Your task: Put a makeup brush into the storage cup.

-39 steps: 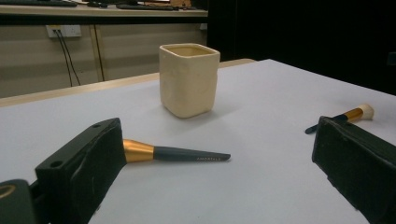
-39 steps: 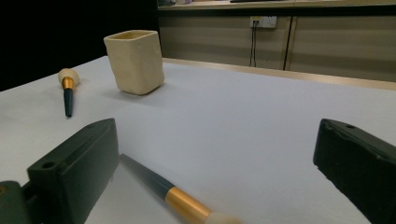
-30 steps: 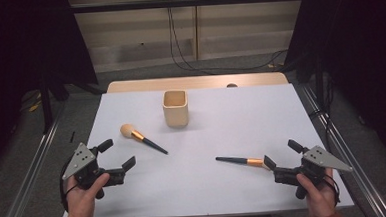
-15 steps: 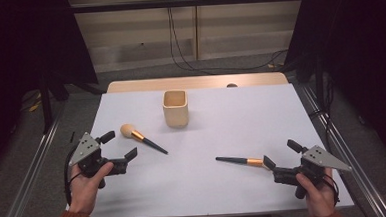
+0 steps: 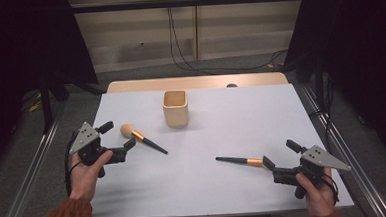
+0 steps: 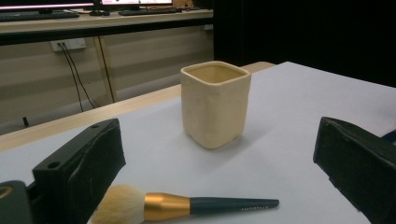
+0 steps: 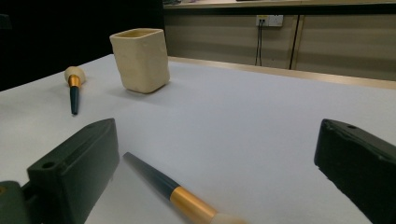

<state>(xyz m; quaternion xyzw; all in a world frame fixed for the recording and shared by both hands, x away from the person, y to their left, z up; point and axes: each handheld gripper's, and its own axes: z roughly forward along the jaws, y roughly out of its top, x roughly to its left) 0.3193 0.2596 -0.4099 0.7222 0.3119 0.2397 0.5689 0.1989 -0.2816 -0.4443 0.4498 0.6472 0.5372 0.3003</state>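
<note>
Looking down from the high view, the left gripper [image 5: 118, 140] sits near the left edge of the counter [image 5: 261, 115], its jaws spread apart and grasping nothing, with the pale head of the left brush [image 5: 142, 138] lying between the jaw tips. That brush points its dark handle toward the middle of the counter. The cream cup [image 5: 175, 108] stands upright behind it, toward the far edge and apart from both brushes. Near the front right corner, the right gripper [image 5: 274, 167] is also released, and the head end of the right brush [image 5: 240, 160] lies just at its jaws, the handle running toward the counter's centre.

In the left gripper view, the two black jaws stand wide open at either side of the frame. The left brush [image 6: 184, 206] lies flat on the counter between them, its bristles close to the one jaw, gold ferrule and dark handle stretching across. The cream cup [image 6: 215, 103] stands beyond it.

In the right gripper view, the jaws are likewise wide apart and empty. The right brush [image 7: 180, 194] lies between them, bristles nearest the camera. Farther off stand the cream cup [image 7: 140, 47] and the left brush [image 7: 74, 86].
</note>
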